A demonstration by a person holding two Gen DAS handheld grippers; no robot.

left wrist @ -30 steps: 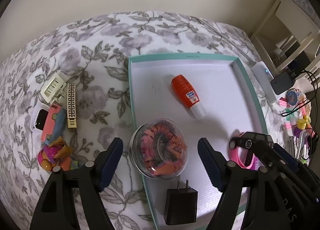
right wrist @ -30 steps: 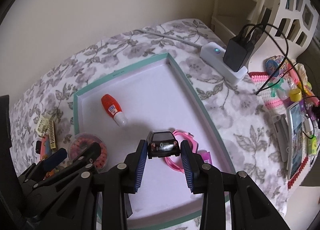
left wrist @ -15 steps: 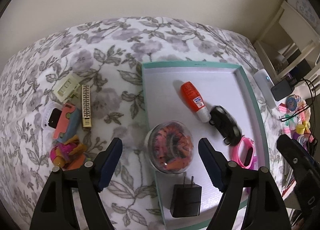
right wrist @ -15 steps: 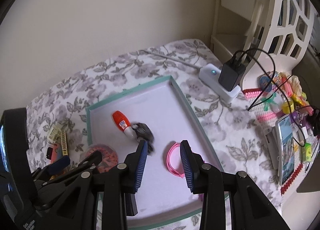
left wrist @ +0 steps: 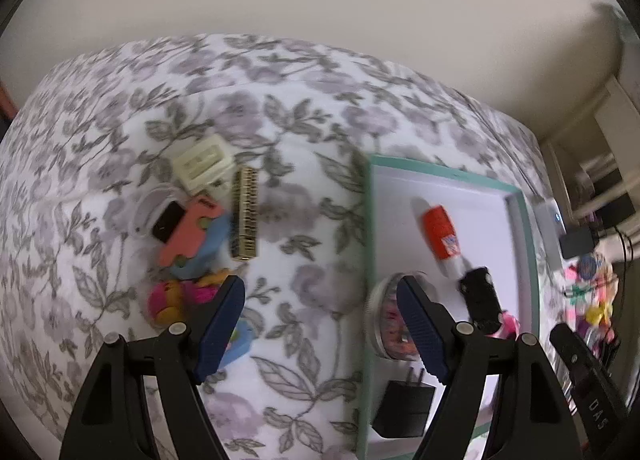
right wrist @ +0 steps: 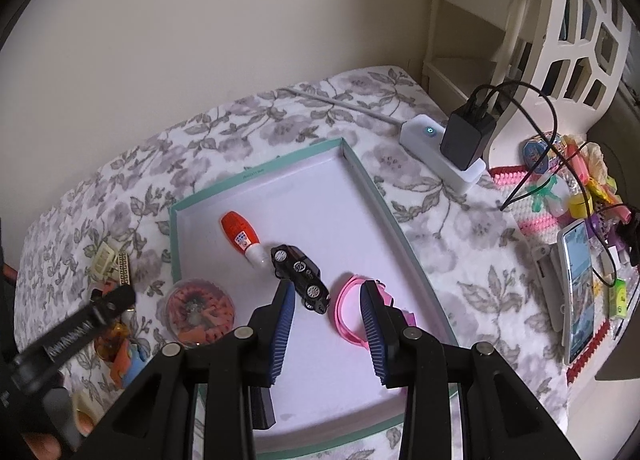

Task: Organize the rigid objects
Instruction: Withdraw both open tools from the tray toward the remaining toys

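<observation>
We find the right tool (right wrist: pixel 328 312) narrow and empty above the tray (right wrist: pixel 404 240), toy car (right wrist: pixel 301 278) already inside. The left tool (left wrist: pixel 320 324) gapes wide beside the tray, empty, evidently bound for the loose toys (left wrist: pixel 188 232).

This is a home, most likely a bedroom. The work surface is a bed or soft mattress under a floral bedspread (right wrist: pixel 440 220) printed with grey leaves, pushed against a plain cream wall (right wrist: pixel 200 40). A white openwork piece of furniture (right wrist: pixel 568 20) stands beside it, a power strip (right wrist: pixel 432 152) with a black charger (right wrist: pixel 466 136) lies on the fabric, and a phone (right wrist: pixel 578 288) and colourful trinkets (right wrist: pixel 588 188) crowd one edge.
</observation>
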